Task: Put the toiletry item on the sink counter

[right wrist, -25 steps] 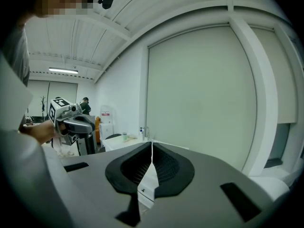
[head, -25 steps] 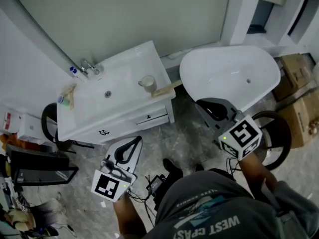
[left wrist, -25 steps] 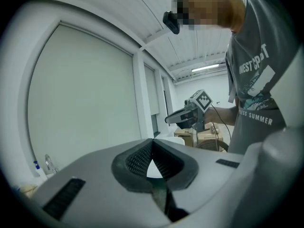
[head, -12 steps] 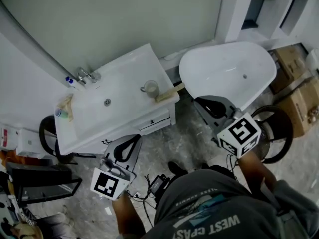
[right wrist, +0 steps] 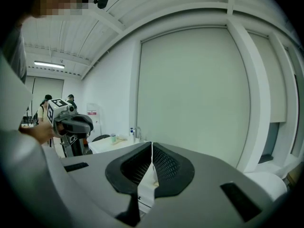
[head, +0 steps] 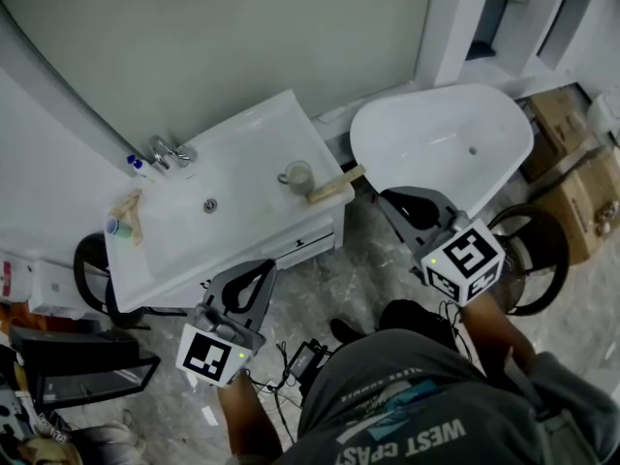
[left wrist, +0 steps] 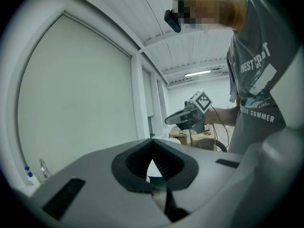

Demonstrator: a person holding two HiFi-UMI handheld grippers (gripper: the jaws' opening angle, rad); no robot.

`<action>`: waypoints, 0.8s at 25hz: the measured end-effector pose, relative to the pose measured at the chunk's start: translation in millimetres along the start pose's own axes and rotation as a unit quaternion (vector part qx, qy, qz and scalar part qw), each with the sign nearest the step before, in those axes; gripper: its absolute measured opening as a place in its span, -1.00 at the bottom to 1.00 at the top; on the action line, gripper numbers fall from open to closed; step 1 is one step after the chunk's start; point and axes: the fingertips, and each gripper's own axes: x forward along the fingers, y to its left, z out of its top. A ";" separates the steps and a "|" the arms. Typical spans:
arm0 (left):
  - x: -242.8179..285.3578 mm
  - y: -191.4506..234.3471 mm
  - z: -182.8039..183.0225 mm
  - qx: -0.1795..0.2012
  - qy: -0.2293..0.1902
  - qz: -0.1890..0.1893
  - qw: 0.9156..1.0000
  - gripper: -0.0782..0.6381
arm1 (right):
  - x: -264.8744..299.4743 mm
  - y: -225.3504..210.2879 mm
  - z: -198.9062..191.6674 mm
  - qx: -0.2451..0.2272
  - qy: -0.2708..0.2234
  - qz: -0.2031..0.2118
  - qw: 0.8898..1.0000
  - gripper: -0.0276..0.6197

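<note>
The white sink counter (head: 262, 134) stands in the upper left of the head view. On it are a faucet (head: 167, 150), a pale cup (head: 296, 174), a tan bar (head: 336, 184) on the right corner, and a small teal-capped item (head: 116, 227) on a beige cloth (head: 133, 209). My left gripper (head: 254, 271) hangs shut and empty in front of the counter's drawer side, apart from it. My right gripper (head: 407, 203) is shut and empty too, between the counter's right corner and the bathtub (head: 436, 143). In the gripper views, each pair of jaws (left wrist: 152, 145) (right wrist: 152, 145) meets at the tips.
A blue-capped bottle (head: 136, 163) stands behind the faucet. Cardboard boxes (head: 572, 201) lie at the right and a black hoop (head: 533, 260) on the floor beside them. A dark chair (head: 92, 269) and black gear (head: 77, 356) crowd the left. Cables (head: 300, 356) lie by the person's feet.
The head view has drifted a little, so the counter sits slightly further right and lower. Both grippers keep about the same places and stay shut. Nothing was picked up.
</note>
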 end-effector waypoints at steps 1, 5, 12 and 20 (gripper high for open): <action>0.5 1.5 -0.7 -0.002 0.000 0.000 1.000 -0.78 | 1.8 -1.4 -1.5 0.002 0.002 -0.001 1.000 -0.82; 7.6 7.8 -7.1 -0.008 0.010 -0.001 1.000 -0.78 | 11.5 -12.7 -7.2 0.008 0.006 -0.004 1.000 -0.82; 22.2 27.6 -10.9 -0.015 0.017 0.022 1.000 -0.78 | 40.9 -31.9 -15.7 0.013 0.010 0.012 1.000 -0.82; 48.5 50.2 -11.9 -0.023 0.023 0.043 0.999 -0.78 | 74.6 -57.6 -20.3 0.012 0.018 0.032 0.999 -0.82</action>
